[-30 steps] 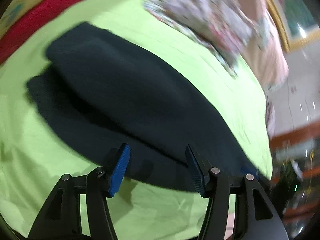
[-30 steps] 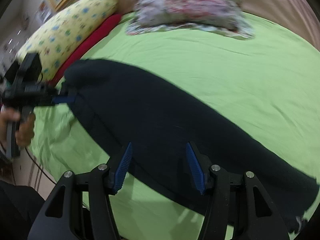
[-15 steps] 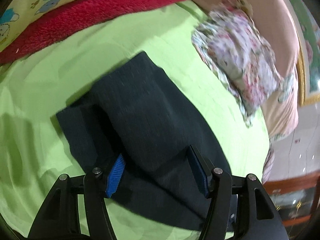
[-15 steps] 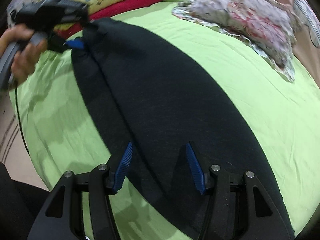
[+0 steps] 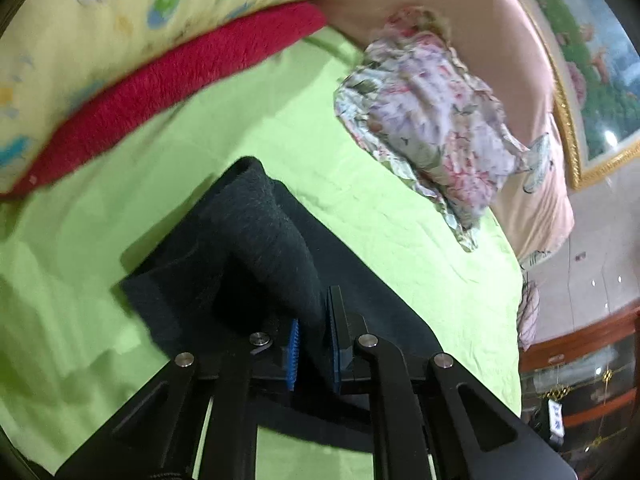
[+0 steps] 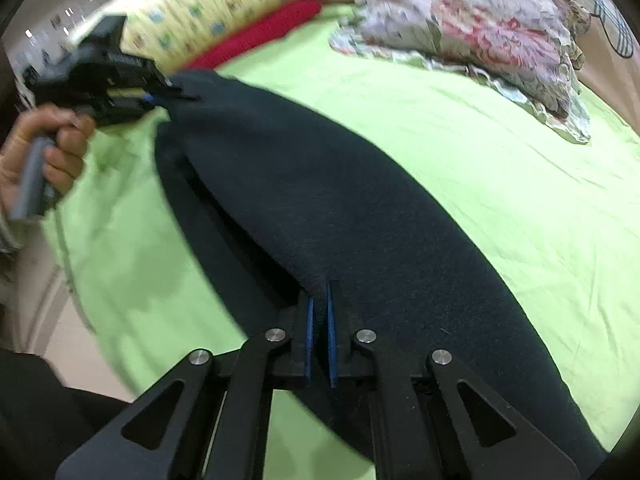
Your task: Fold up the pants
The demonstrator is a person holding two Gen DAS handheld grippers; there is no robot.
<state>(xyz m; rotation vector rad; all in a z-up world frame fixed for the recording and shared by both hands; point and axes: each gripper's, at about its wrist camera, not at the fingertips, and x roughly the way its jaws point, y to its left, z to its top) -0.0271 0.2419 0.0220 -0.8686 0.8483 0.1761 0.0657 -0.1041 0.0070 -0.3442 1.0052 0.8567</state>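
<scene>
Left wrist view: left gripper (image 5: 314,350) clamped on raised fold of dark pants (image 5: 256,240); blue pads (image 5: 294,354) pinch fabric from both sides. Pants lie on green bedsheet (image 5: 400,220). Red blanket (image 5: 160,84) and yellow patterned pillow (image 5: 160,12) beyond pants; floral pillow (image 5: 436,120) at far right.

Right wrist view: right gripper (image 6: 319,336) pinched tight on near edge of pants (image 6: 360,208), upper layer lifted off lower layer. Left gripper (image 6: 160,94) grips far end of pants, held by left hand (image 6: 44,152).
</scene>
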